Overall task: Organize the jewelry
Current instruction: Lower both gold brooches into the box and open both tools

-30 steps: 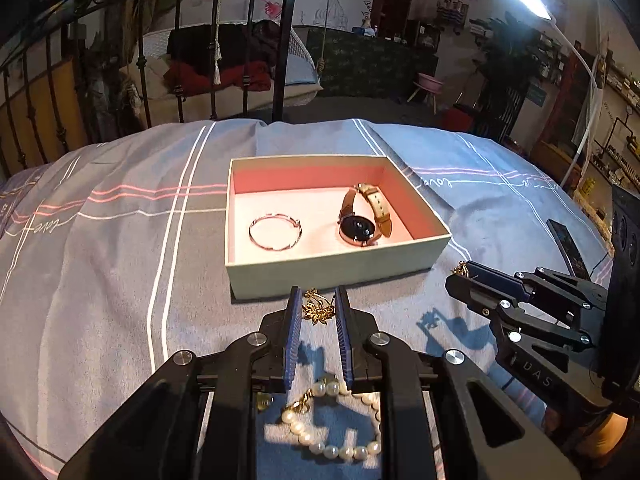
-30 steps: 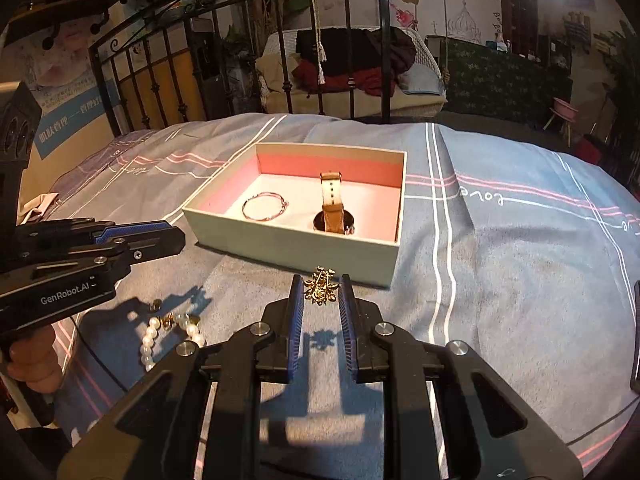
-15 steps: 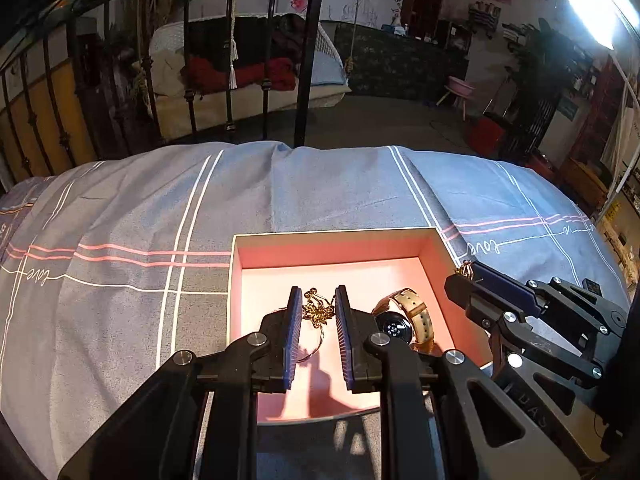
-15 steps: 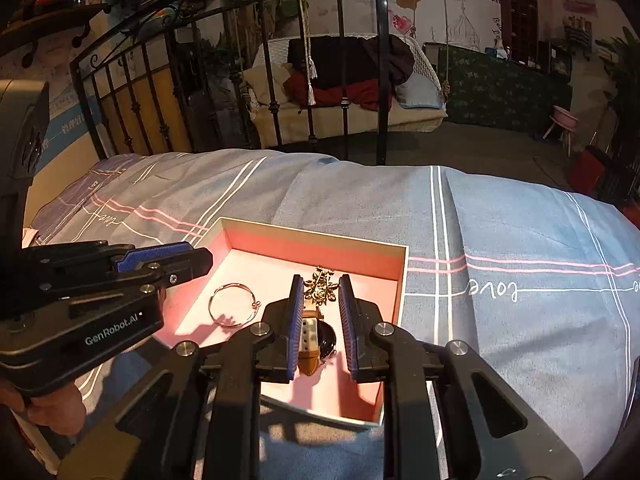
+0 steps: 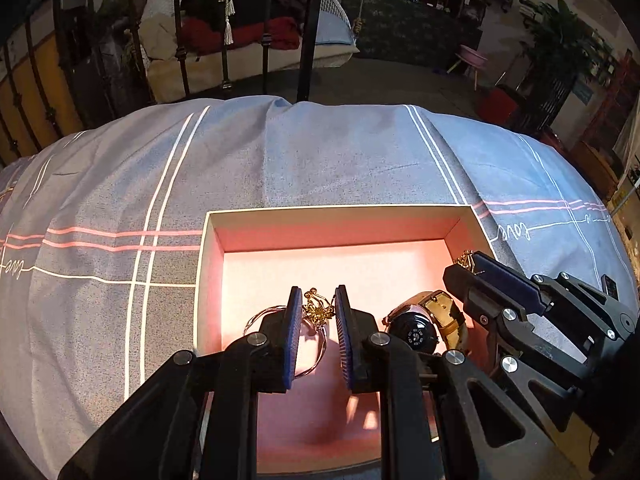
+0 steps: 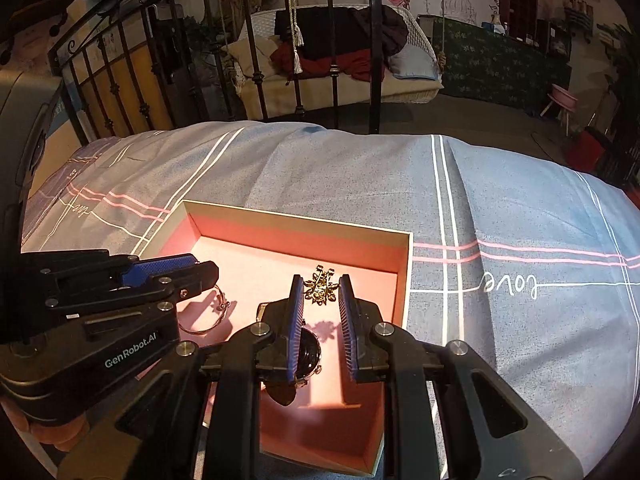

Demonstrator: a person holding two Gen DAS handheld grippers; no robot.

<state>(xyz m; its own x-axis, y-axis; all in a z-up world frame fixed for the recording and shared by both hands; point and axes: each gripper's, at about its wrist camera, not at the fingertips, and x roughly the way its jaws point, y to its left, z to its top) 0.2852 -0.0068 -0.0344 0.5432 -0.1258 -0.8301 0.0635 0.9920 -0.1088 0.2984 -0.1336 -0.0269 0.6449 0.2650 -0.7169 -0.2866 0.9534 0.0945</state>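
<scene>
A cream box (image 5: 336,210) with a pink lining lies on the bedspread. Inside it are a silver bangle (image 5: 260,318) and a tan-strapped watch (image 5: 416,332). My left gripper (image 5: 318,298) hangs over the box's left half, shut on a small gold ornament (image 5: 316,310). The right gripper (image 5: 468,264) reaches in from the right with a bit of gold at its tip. In the right wrist view the right gripper (image 6: 321,285) is shut on a gold flower-shaped ornament (image 6: 320,290) above the watch (image 6: 310,354). There the left gripper (image 6: 200,272) covers part of the bangle (image 6: 204,326) in the box (image 6: 300,220).
A blue-grey bedspread (image 5: 340,152) with white and pink stripes lies all round the box. A black iron bed rail (image 6: 374,40) stands at its far edge, with a cushioned swing seat behind. A hand (image 6: 52,436) shows at the lower left.
Both grippers have moved forward from in front of the box to over its inside, each still holding its gold piece. The pearl bracelet on the bedspread has dropped out of view.
</scene>
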